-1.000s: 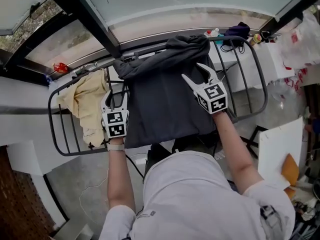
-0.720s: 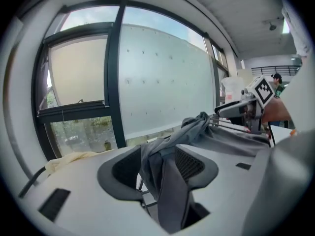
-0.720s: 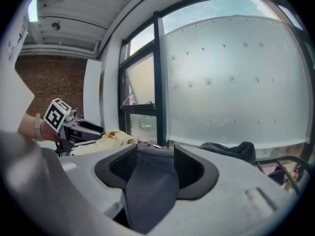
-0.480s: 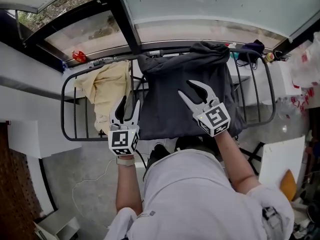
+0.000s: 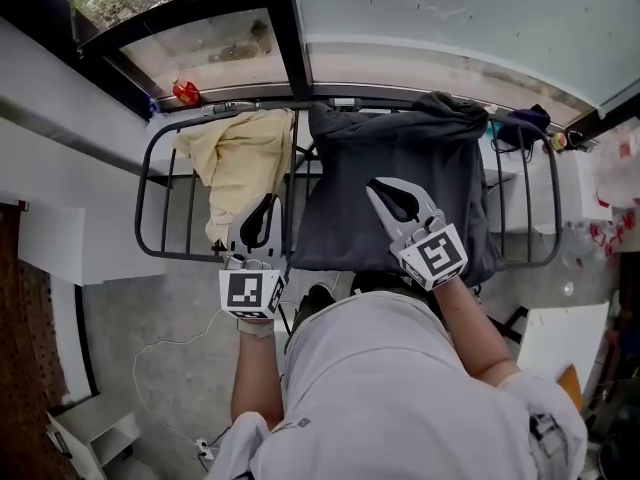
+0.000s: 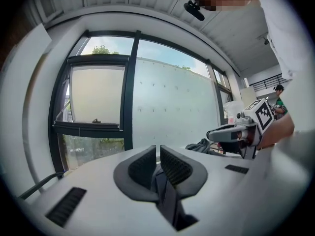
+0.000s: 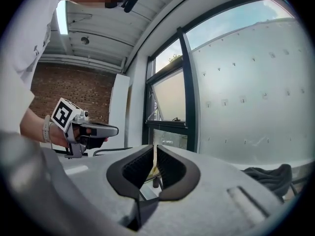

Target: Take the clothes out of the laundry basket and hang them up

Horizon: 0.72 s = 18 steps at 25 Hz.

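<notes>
As head view alone shows plainly, yellow cloth (image 5: 240, 168) drapes rack (image 5: 175, 255).

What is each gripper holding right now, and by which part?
Nothing. The left gripper and right gripper have both just closed their jaws with nothing between them; the dark garment lies draped on the rack.

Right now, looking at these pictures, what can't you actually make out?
Laundry basket: in no view; in the head view the person's torso hides part of the floor.
Drying rack bars beneath the dark garment: covered by it, head view.
Red thing beyond the rack: too small to name, head view.
</notes>
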Tool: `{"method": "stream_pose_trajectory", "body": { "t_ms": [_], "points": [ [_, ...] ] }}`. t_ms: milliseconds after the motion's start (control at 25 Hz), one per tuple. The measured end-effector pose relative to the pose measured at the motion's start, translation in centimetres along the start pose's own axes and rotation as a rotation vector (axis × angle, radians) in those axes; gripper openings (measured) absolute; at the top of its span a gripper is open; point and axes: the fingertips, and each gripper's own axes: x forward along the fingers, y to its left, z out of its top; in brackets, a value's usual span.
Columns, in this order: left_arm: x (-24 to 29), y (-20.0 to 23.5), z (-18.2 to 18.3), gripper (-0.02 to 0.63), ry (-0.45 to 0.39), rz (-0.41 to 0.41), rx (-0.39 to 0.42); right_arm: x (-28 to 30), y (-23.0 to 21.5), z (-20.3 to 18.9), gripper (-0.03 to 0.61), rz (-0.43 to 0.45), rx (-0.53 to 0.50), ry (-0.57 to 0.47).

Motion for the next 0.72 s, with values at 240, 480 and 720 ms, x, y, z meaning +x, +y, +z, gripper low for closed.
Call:
{"method": "stream_pose_trajectory", "body": {
  "t_ms": [240,480,720],
  "points": [
    [-1.5,1.5,0.2,0.002,-0.014,0.056,-0.018,0.4,1.8,0.5,0.026,0.026,-0.02,-0.008],
    [-1.8,0.9,-0.2,0.002,-0.01,0.023,-0.021,0.4,2.7,0.3,0.026,0.044,-0.035,-0.007],
    [-1.7,0.1,-0.5,0.002,0.007,0.005,-0.004,0.0,2.4,-0.1,0.026,0.037,-0.039,0.013]
  ]
}}
